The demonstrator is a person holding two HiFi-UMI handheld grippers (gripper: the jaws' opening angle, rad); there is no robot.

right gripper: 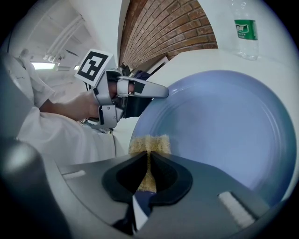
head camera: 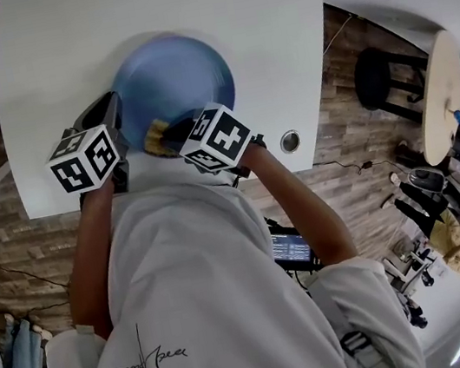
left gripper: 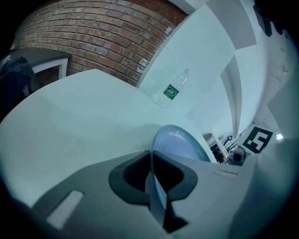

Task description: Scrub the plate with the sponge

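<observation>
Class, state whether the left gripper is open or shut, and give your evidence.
The left gripper is shut on the plate: its fingers clamp the blue rim.

White shirt (head camera: 226, 259) with black handwritten script (head camera: 148, 359) on its back

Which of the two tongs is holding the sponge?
The right tongs pinch the yellow sponge; the left tongs grip the blue plate by its rim.

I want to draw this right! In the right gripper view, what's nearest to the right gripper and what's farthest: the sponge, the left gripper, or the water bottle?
1. Sponge, pinched by the right gripper, low centre.
2. Left gripper, gripping the plate at its left rim.
3. Water bottle, top right, beyond the plate.
</observation>
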